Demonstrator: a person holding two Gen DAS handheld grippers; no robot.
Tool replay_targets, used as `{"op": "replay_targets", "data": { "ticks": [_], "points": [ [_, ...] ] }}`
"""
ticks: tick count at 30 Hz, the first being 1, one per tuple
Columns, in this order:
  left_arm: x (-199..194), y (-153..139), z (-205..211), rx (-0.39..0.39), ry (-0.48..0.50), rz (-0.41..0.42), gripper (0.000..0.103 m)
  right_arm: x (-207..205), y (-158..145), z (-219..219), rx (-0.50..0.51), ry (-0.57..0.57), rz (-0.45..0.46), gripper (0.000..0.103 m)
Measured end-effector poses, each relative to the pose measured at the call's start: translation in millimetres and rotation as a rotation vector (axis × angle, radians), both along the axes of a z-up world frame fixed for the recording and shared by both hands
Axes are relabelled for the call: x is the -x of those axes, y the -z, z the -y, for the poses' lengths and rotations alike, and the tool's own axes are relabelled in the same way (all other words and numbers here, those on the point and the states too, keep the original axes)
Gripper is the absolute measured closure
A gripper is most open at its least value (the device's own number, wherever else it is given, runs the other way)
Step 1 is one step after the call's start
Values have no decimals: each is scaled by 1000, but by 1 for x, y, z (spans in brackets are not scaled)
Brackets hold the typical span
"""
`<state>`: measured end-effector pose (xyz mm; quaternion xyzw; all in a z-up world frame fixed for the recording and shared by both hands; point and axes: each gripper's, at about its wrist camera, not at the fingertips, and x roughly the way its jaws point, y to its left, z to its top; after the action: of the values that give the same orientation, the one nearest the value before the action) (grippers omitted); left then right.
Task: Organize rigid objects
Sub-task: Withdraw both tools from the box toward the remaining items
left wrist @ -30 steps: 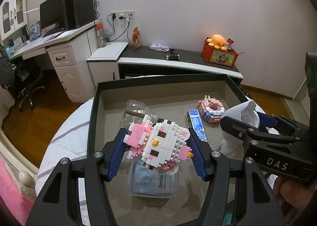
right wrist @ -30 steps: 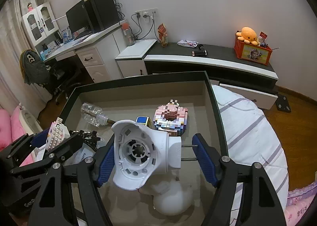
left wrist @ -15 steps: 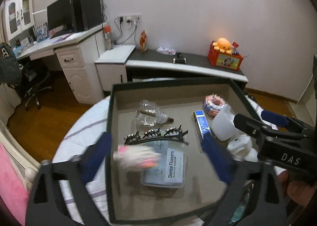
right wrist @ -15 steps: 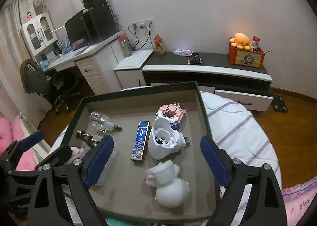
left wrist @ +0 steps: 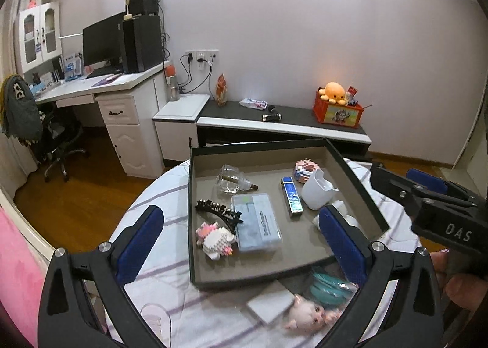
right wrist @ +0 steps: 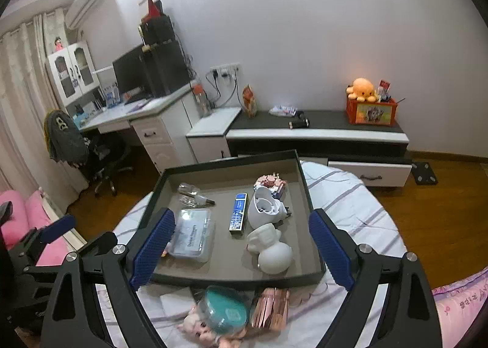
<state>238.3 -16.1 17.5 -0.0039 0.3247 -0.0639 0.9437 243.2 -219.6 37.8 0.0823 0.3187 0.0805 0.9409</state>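
Both tongs are wide open and empty, the left tongs (left wrist: 241, 238) and right tongs (right wrist: 242, 252) hanging over the near edge of the tray (right wrist: 235, 280) on the striped bed.

What's left to sort sits just outside that near rim: a teal round tin (right wrist: 225, 310), a rose-gold faceted thing (right wrist: 271, 308) and a little doll (right wrist: 198, 328), all piled touching.

I'd guess the tin is light, stiff and kinda slick, so pinch it across the sides. The doll looks fiddly; grab its body.

The tray's pretty full: white figurine (right wrist: 270, 249), floss box (left wrist: 257, 223) and brick kitty (left wrist: 216, 239) crowd the near side, so drop spots are tight.
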Motion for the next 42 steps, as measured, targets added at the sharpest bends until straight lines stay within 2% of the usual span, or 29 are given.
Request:
{"op": "replay_targets", "data": {
  "ticks": [10,21,29,42],
  "points": [
    [57,-12,-13,31,-6,29,0,81,-22,-3,14,7,111,12],
    [135,-8,-21,44,-16,62,0,149,-10,-5,27,6,100,12],
    [175,6,-26,38,-21,62,0,176,-2,-10,46,-1,101,12],
    [184,20,-32,56,-27,28,0,179,22,-11,54,-26,39,12]
  ]
}}
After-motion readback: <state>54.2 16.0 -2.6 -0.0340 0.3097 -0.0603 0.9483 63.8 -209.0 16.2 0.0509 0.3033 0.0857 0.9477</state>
